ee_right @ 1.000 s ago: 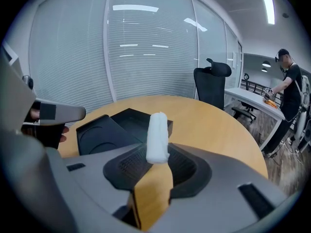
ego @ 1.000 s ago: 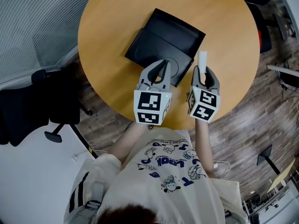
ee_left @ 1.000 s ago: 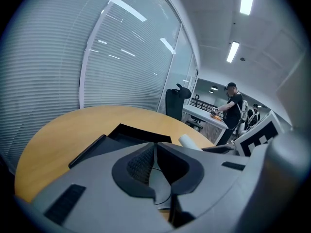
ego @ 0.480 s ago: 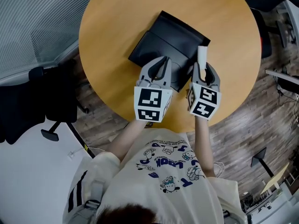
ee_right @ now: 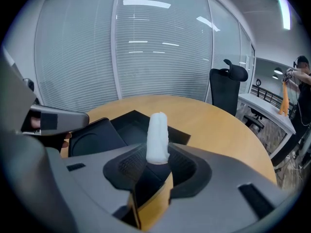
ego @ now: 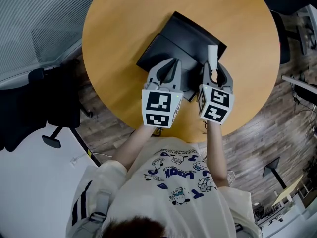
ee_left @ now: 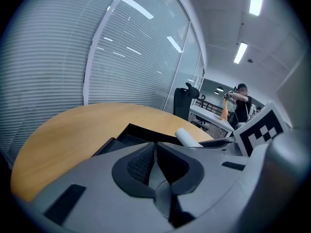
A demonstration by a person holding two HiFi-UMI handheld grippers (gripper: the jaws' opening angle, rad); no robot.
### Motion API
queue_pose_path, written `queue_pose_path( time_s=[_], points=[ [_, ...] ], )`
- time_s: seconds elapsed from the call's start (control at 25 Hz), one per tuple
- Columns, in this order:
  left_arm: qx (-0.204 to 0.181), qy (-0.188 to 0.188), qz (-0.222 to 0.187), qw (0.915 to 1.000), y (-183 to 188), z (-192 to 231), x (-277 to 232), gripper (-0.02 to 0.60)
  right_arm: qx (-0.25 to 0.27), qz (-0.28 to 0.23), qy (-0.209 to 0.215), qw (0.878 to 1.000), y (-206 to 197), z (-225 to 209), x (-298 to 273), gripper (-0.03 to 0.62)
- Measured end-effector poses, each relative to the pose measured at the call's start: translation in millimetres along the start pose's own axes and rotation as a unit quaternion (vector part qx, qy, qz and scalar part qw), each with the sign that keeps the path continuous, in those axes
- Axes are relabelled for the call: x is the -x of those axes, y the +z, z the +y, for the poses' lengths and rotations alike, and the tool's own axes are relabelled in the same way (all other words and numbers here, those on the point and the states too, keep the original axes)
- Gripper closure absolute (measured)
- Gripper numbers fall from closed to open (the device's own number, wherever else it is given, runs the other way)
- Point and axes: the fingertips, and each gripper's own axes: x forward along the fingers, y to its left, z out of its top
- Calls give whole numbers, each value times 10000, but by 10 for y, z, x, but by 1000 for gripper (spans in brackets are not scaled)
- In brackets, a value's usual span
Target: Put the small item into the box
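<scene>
Count: 1 round light-wood table [ego: 119, 29], 1 black square open box [ego: 194, 33], 1 small white cylindrical roll [ego: 213, 57], 2 grippers, 1 black office chair [ego: 52, 100] off the table's left side.

The box is two joined halves. The deep tray is on the far side. The flat lid half [ego: 159, 53], with a round recess, is folded out toward the person.

right gripper [ego: 214, 71]: jaws part-way apart, clamped on the lower end of the roll. The rest of the roll sticks forward out of the pads. In the head view its free end overlaps the tray's right corner. The right gripper view puts it in line with the tray opening. Height over the tray: can't tell.

left gripper [ego: 173, 66]: jaws pressed together, nothing between them. It hangs over the near part of the lid half, just beside the right gripper and not touching it.

Edges/room: the box sits rotated, right of table centre. There is broad bare wood left of and beyond the box, and a narrower strip on the right. The table's near rim runs under both marker cubes. A glass wall with blinds [ee_right: 146, 47] stands past the table's far side.
</scene>
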Motion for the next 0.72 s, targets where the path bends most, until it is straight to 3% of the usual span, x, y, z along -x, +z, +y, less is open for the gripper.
queue_pose_path(
  time_s=[0.72],
  points=[
    [151,67,193,9997,-101,194,-206,551,175,413,31,9990,-108,-104,-341,447]
  ],
)
